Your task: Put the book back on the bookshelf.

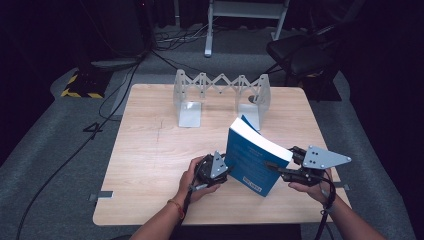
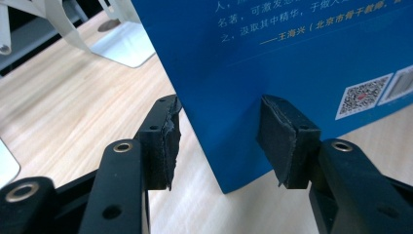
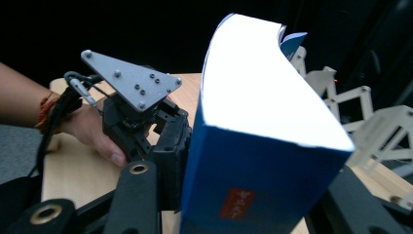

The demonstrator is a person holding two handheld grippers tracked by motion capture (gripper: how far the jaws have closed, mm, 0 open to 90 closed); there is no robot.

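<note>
Two grippers meet at one blue book (image 1: 252, 160), which stands tilted on the table (image 1: 150, 150) at about 5 o'clock from the table's middle, near the front edge. The right gripper (image 1: 277, 167) comes in from 3 o'clock and is clenched on the book across its thickness; in the right gripper view the spine (image 3: 253, 195) fills the gap between the jaws, white page edges facing up. The left gripper (image 1: 226, 169) sits at the book's 9 o'clock. In the left gripper view its jaws straddle the book's lower corner (image 2: 234, 165), one pad (image 2: 168, 146) beside the near edge, the other (image 2: 280, 141) against the cover; whether both pads press I cannot tell.

Bare wood lies open from 9 to 12 o'clock of the book, running to the left and far edges. Little room is left at 6 o'clock, where the front edge is close, and the right edge is near behind the right gripper.

At 12 o'clock, by the far edge, stands an expanding white bookend rack (image 1: 221, 95), its two end plates apart, with nothing between them. The book stands well apart from it.
</note>
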